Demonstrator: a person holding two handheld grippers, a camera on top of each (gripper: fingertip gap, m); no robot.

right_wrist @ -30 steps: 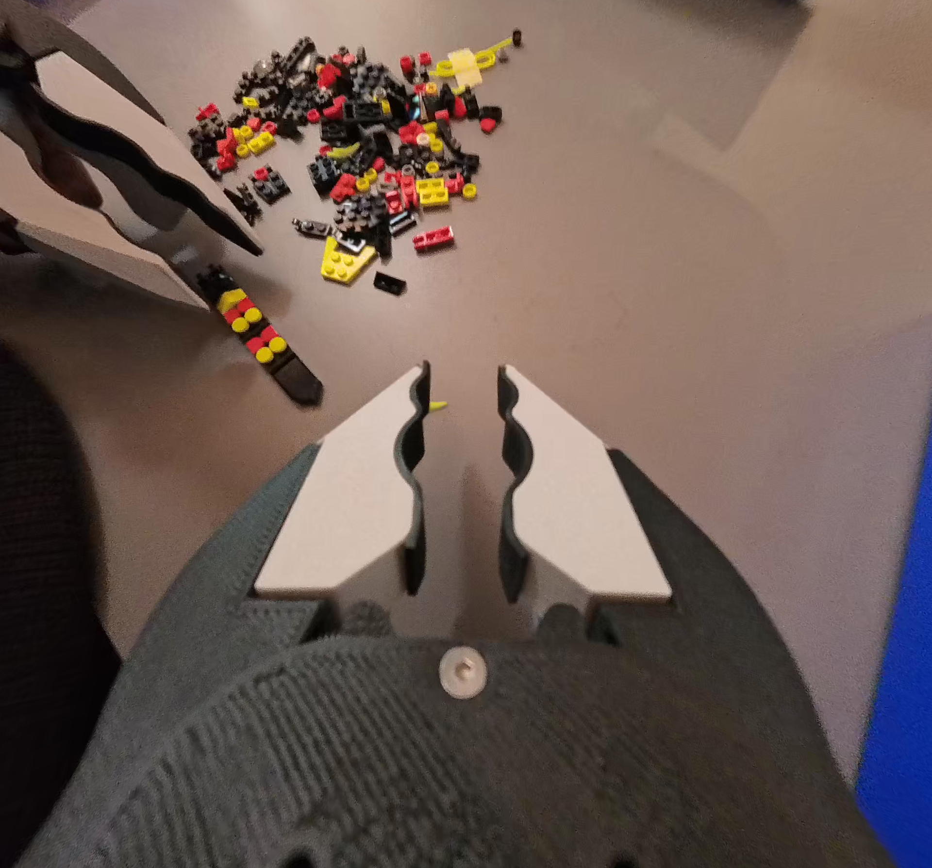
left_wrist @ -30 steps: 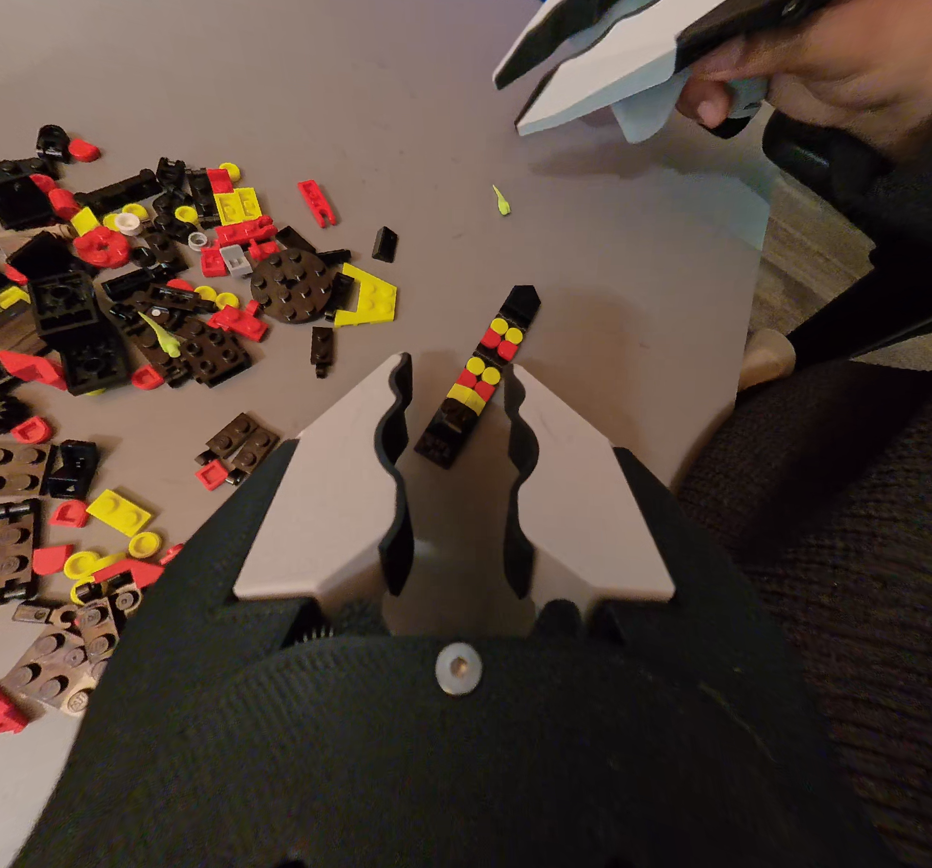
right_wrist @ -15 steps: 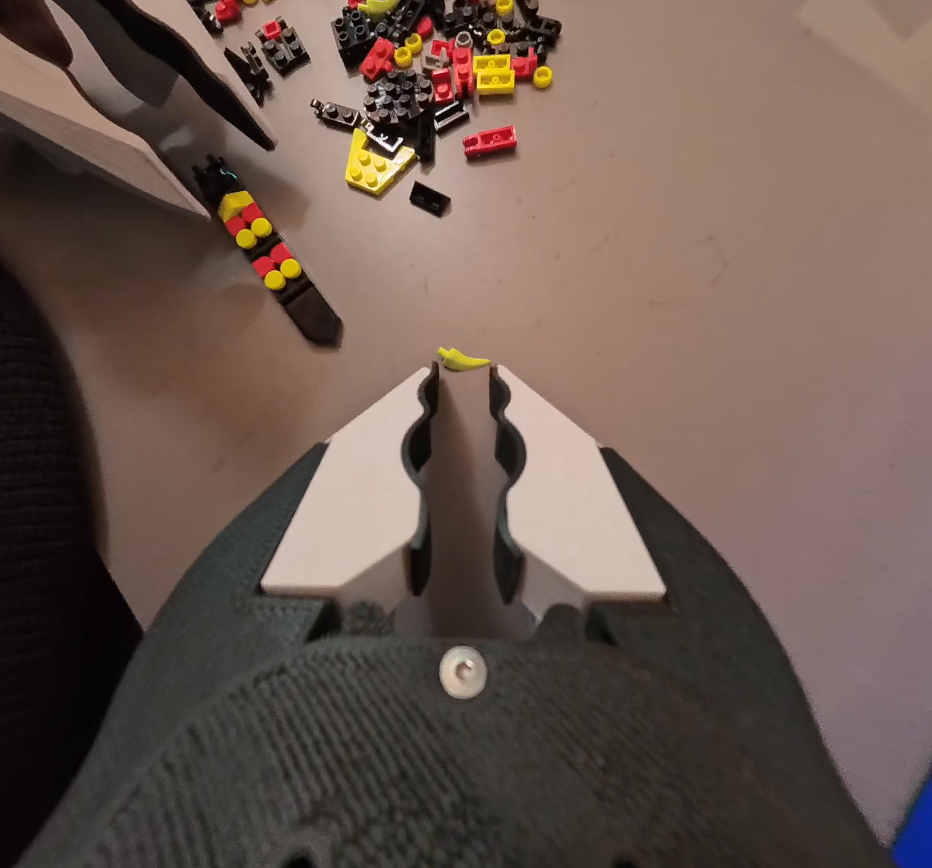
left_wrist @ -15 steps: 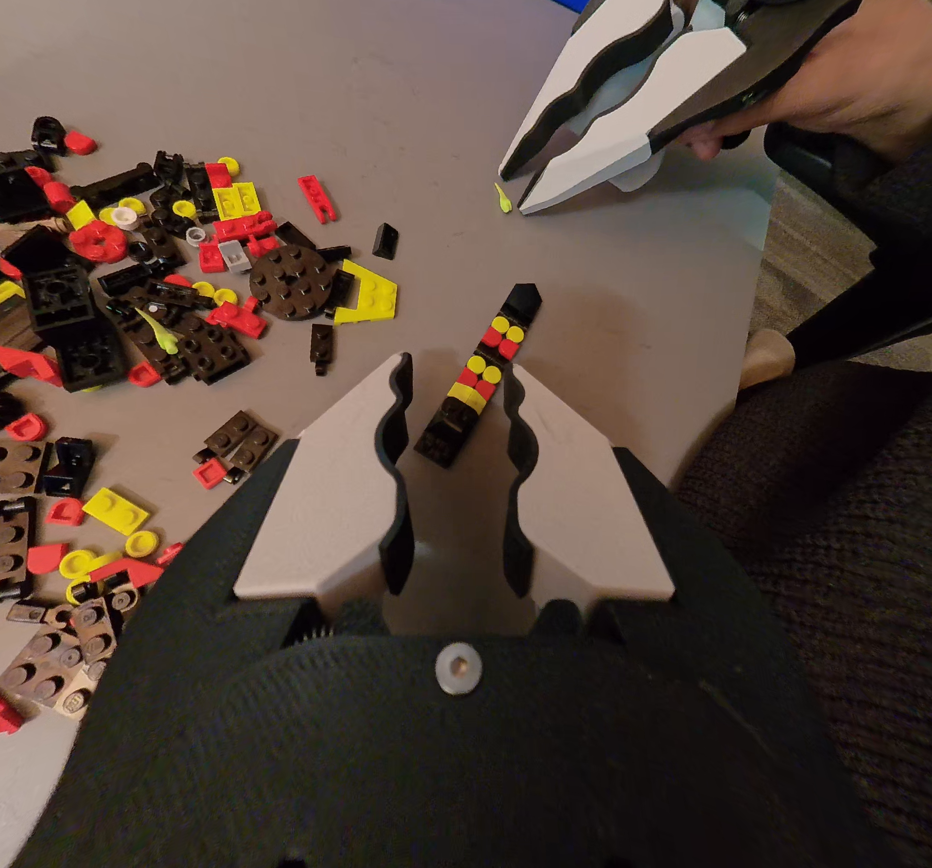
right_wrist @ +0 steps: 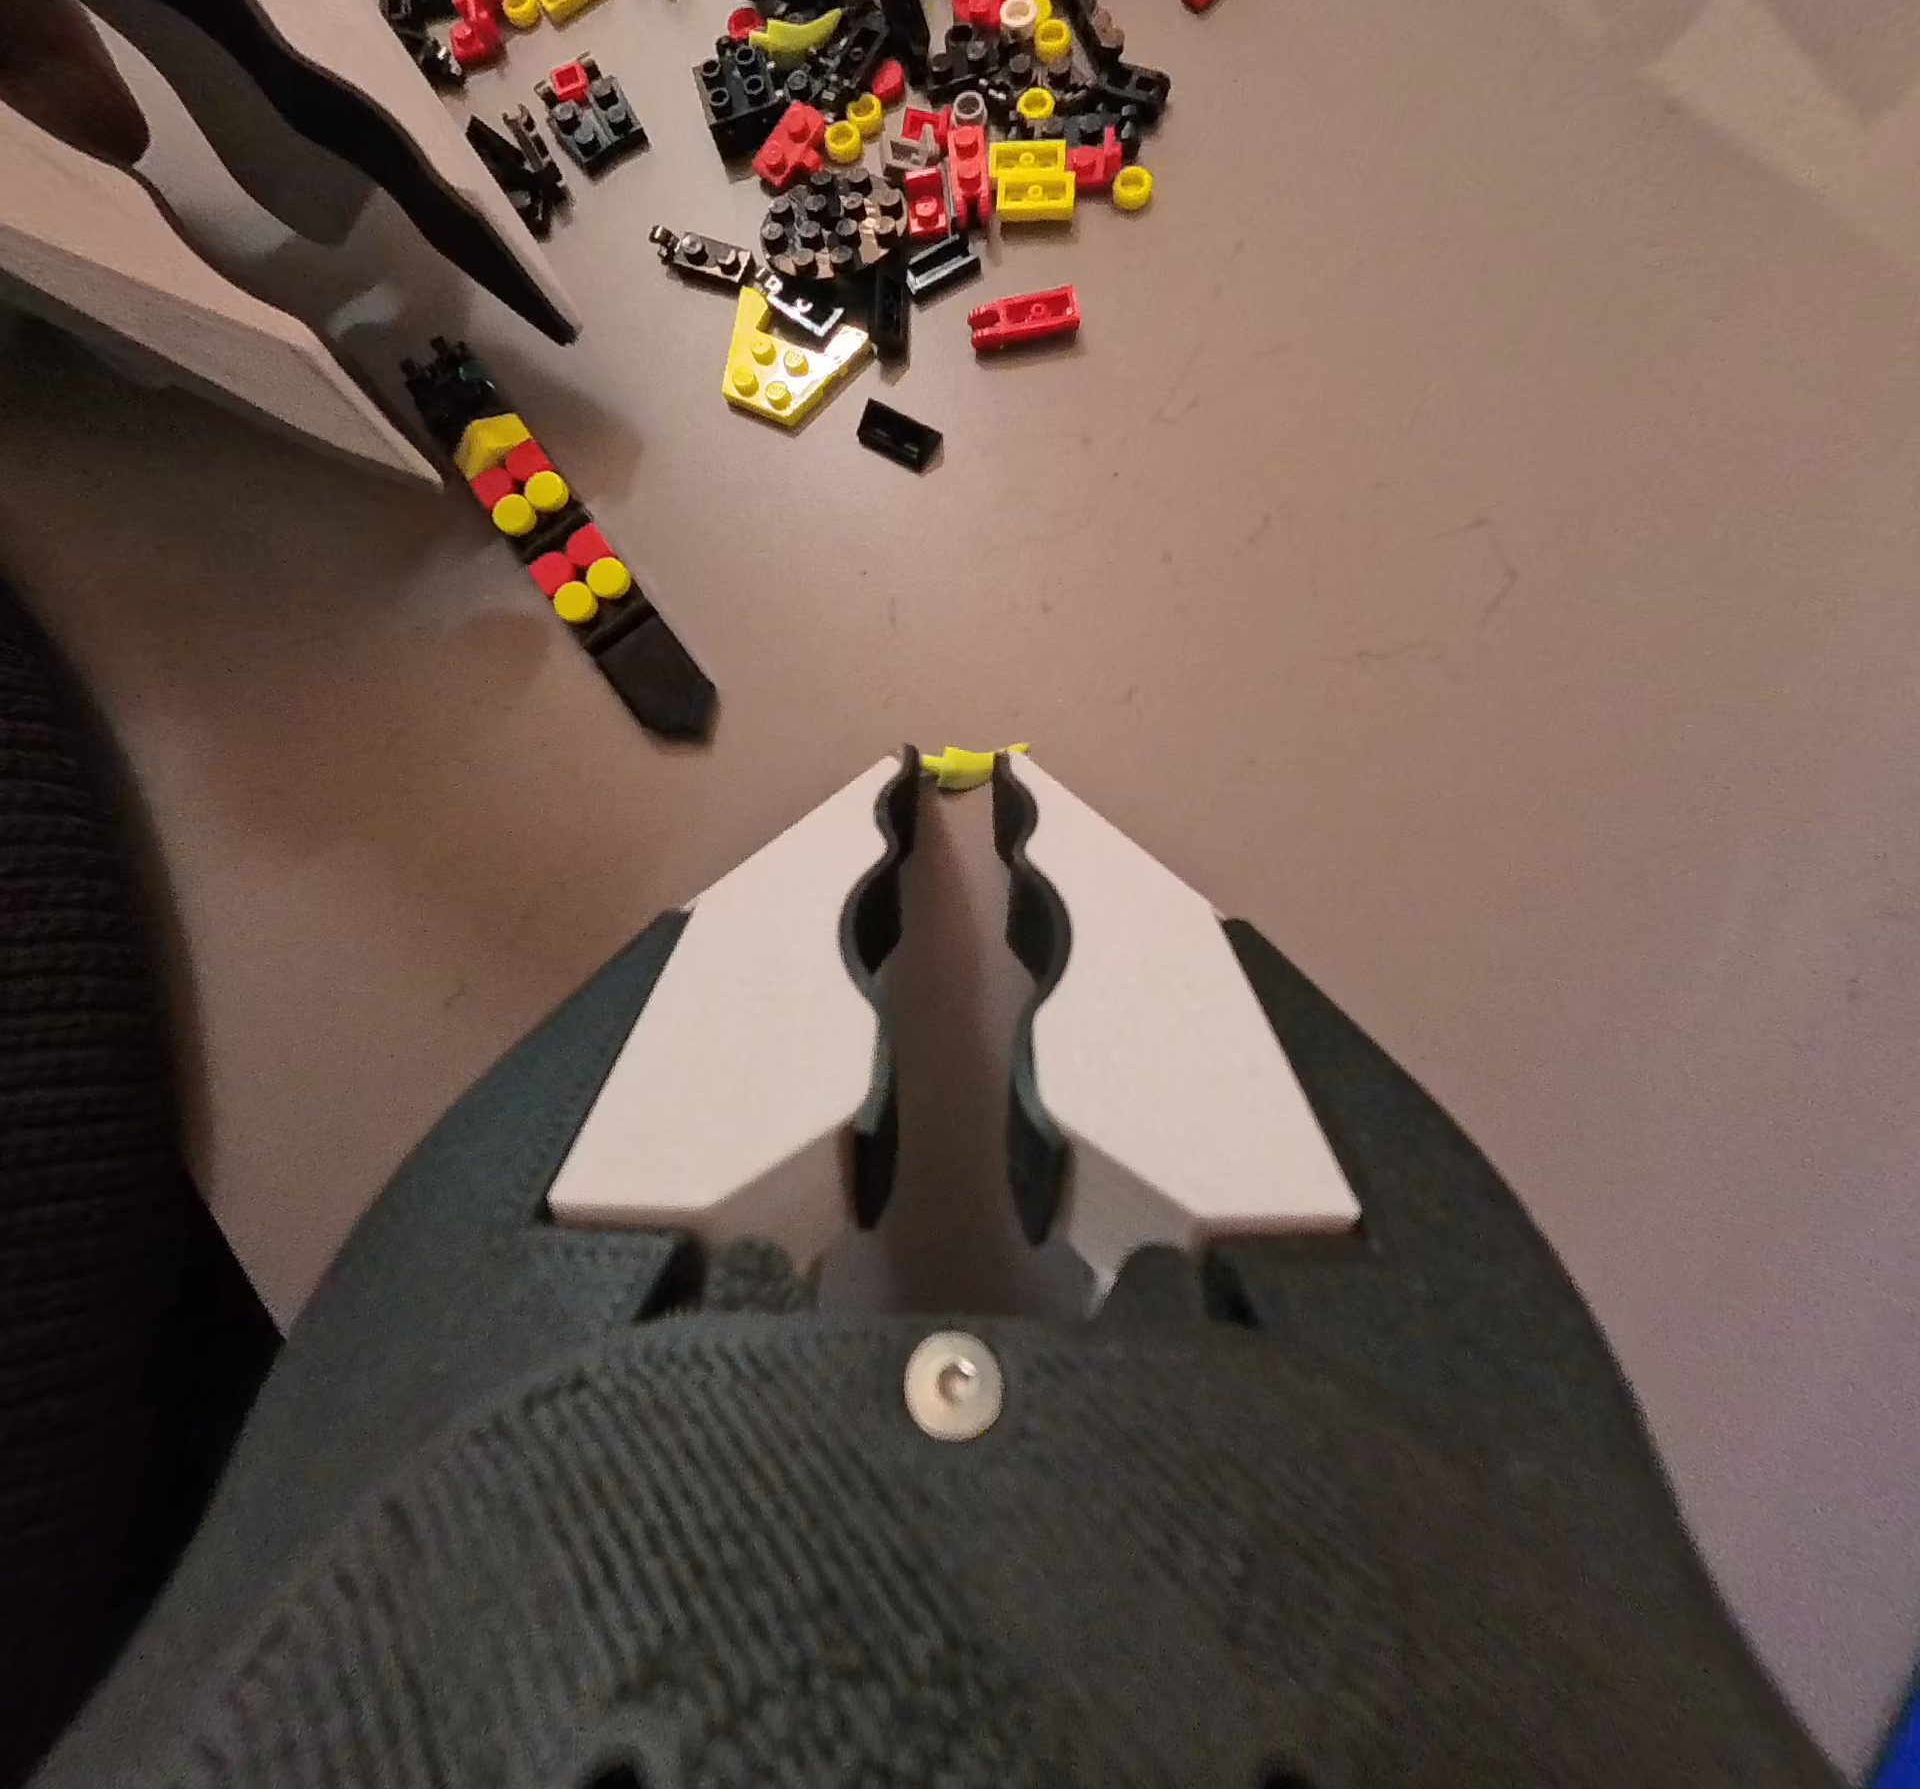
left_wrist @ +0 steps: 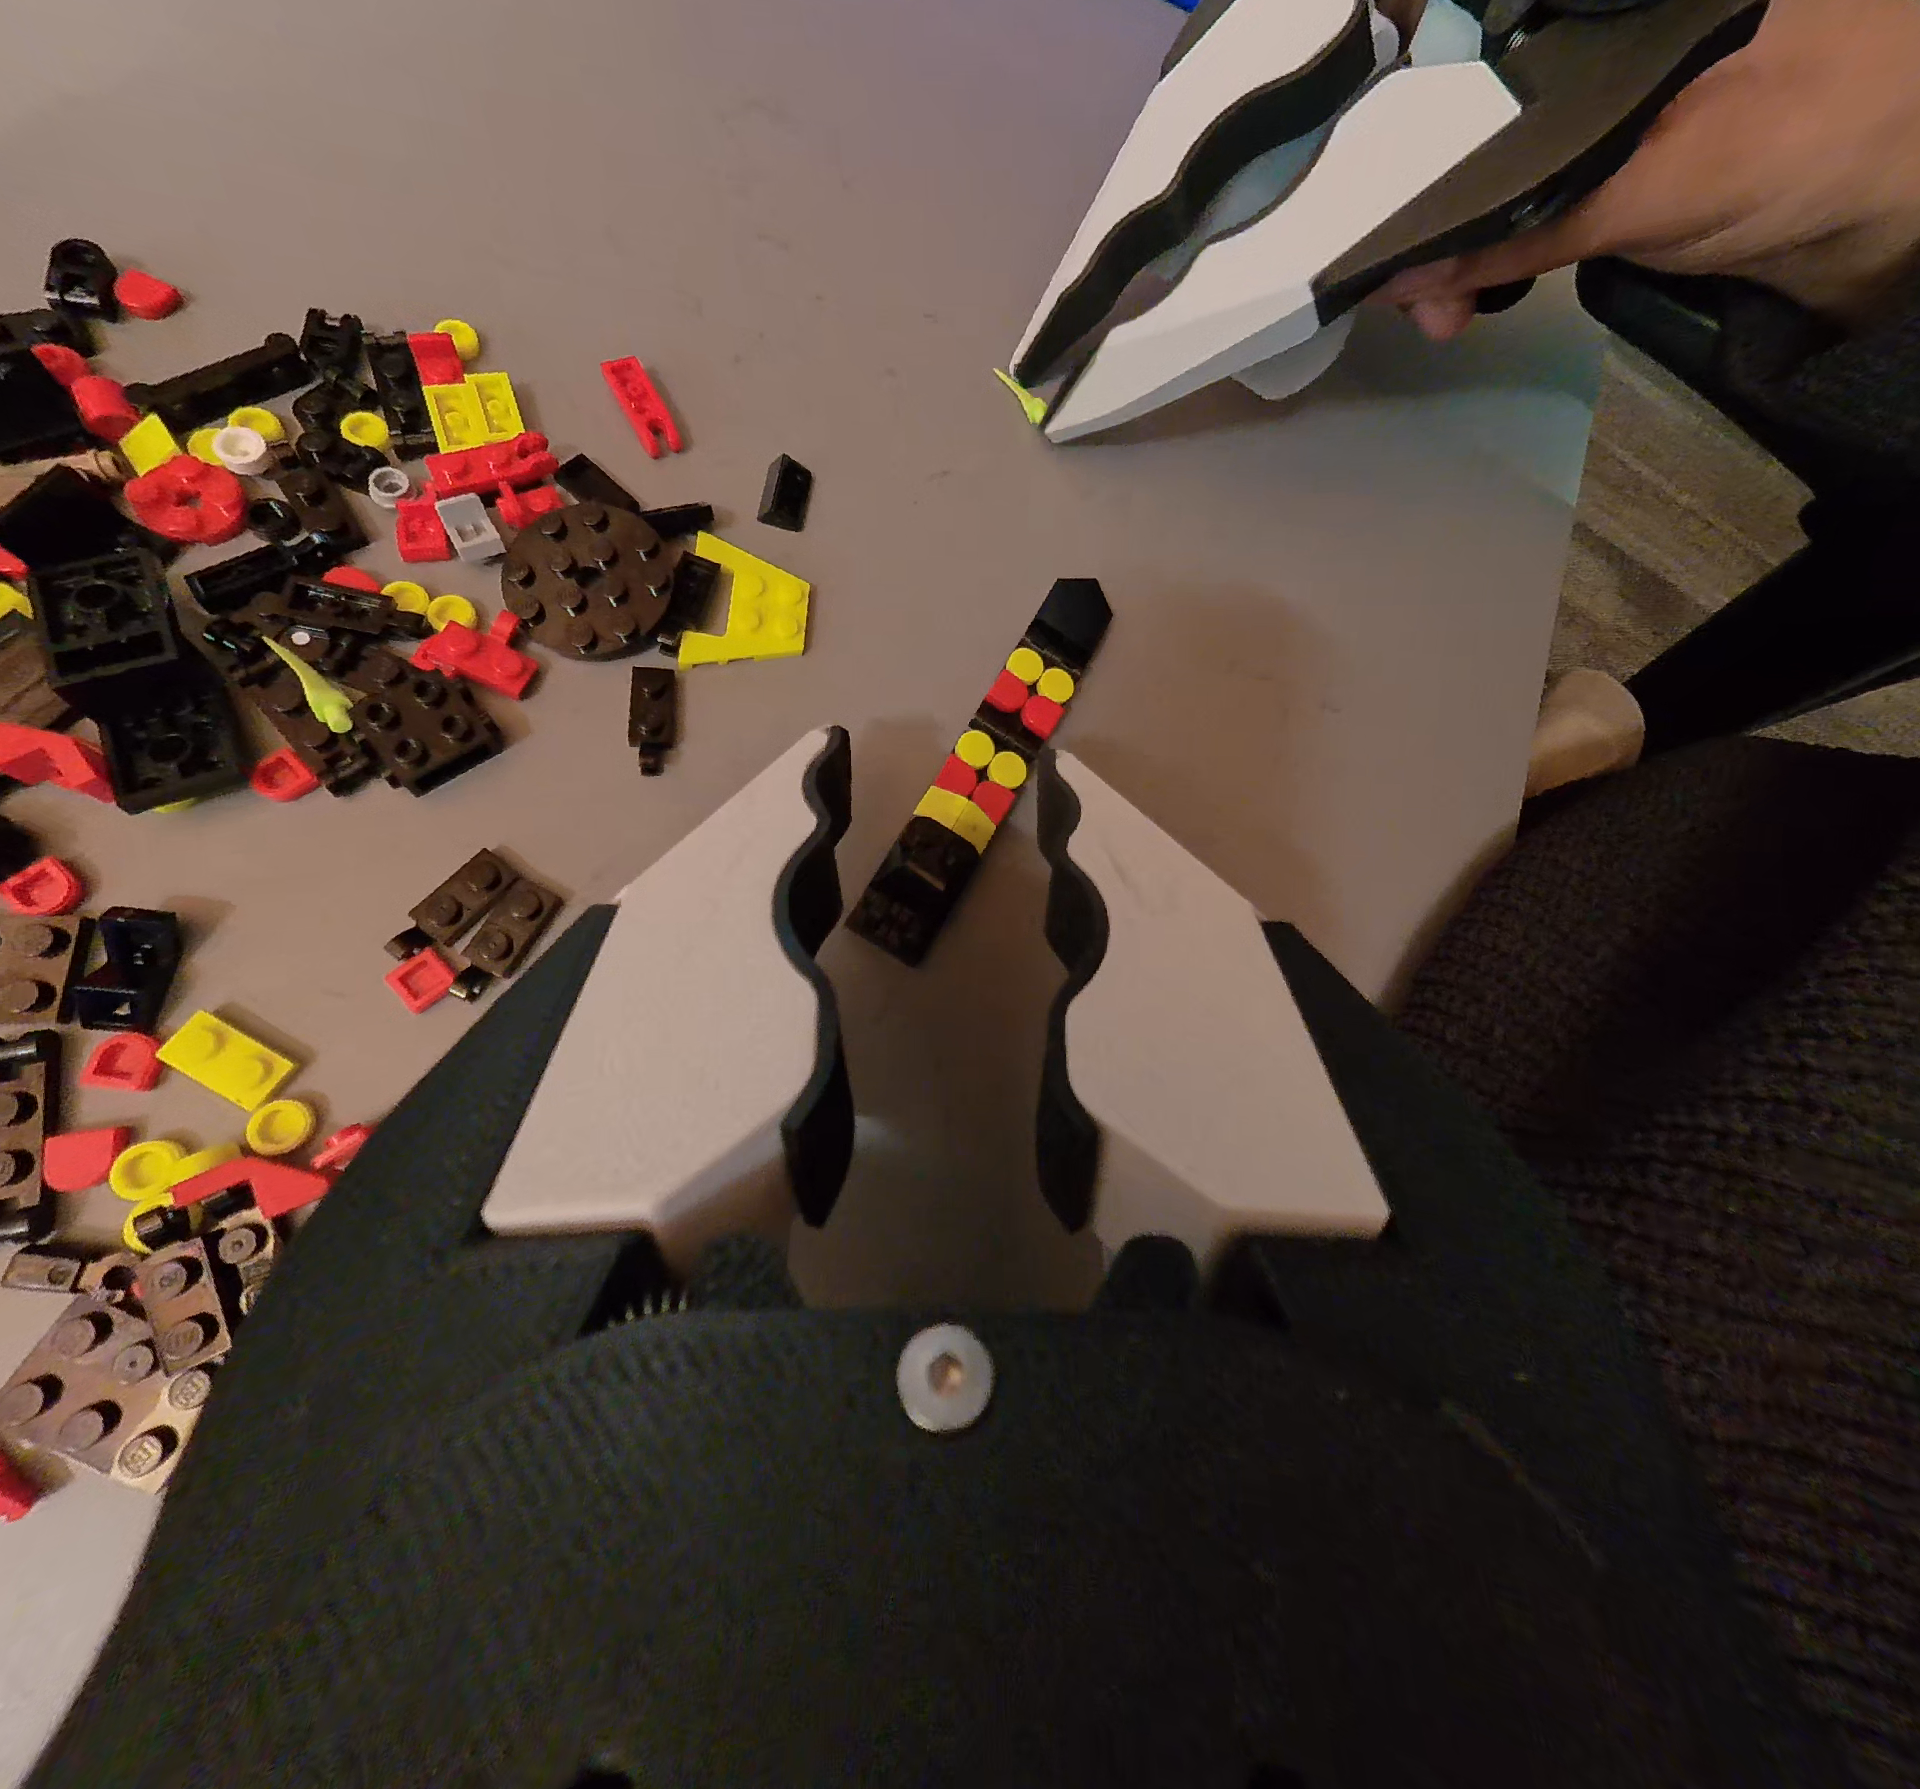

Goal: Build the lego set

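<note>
Right wrist view: the right hand-held gripper (right_wrist: 956, 765) is down at the grey worktop (right_wrist: 1351, 596) with a small lime-green claw piece (right_wrist: 961, 765) lying across its 2 tips. The tips are close together with the piece between them, but whether they actually clamp it cannot be told; a narrow gap runs back between the fingers. To the left and farther away lies the built strip (right_wrist: 566, 534), a long black plate with red and yellow round studs on top, its pointed black end nearest the claw piece and apart from it. Beyond it sits the pile of loose bricks (right_wrist: 883, 77) in black, red and yellow.

In the left wrist view, the left hand-held gripper (left_wrist: 940, 773) is released, its fingers spread wide on either side of the strip (left_wrist: 977, 783). The strip's near black end lies between the 2 fingertips, angled up and to the right, with no contact visible on either side. The loose pile (left_wrist: 312, 596) spreads to the left. A hand (left_wrist: 1766, 170) grips the right hand-held gripper (left_wrist: 1039, 399) at upper right, its tips on the claw piece (left_wrist: 1023, 399).
</note>
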